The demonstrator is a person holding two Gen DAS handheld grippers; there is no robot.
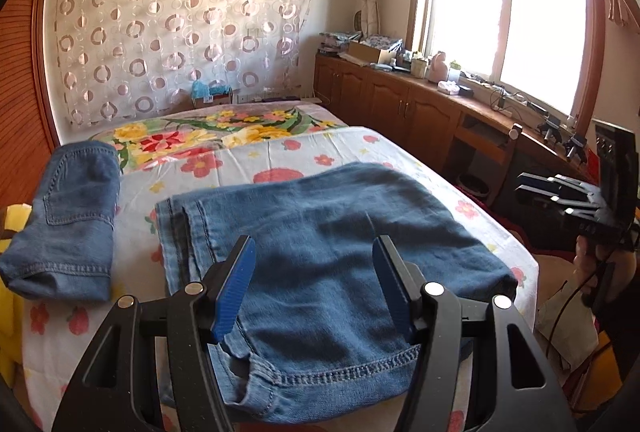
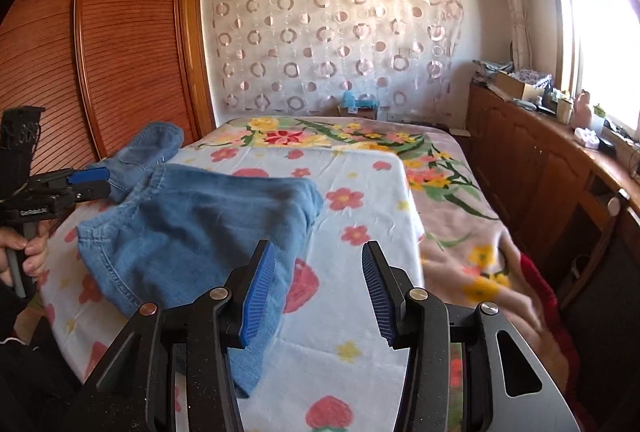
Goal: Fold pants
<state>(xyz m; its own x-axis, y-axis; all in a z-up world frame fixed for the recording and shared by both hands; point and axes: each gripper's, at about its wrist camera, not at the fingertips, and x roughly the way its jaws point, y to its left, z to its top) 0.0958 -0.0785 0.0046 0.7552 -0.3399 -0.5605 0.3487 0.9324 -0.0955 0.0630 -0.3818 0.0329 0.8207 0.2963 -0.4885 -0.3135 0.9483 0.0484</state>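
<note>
A pair of blue jeans [image 1: 332, 232] lies folded over on the floral bed sheet [image 1: 280, 155]; it also shows in the right wrist view [image 2: 192, 228]. My left gripper [image 1: 314, 252] is open above the jeans' near hem and holds nothing. My right gripper [image 2: 318, 260] is open and empty, over the sheet just right of the jeans' edge. The right gripper shows at the right edge of the left wrist view [image 1: 560, 191], off the bed's side. The left gripper shows at the left of the right wrist view [image 2: 88, 183].
A second folded pair of jeans [image 1: 68, 216] lies at the bed's left side, also in the right wrist view [image 2: 148, 147]. A wooden cabinet [image 1: 400, 99] with clutter runs under the window on the right. A wooden wardrobe [image 2: 100, 43] stands left. A patterned curtain [image 1: 180, 23] hangs behind.
</note>
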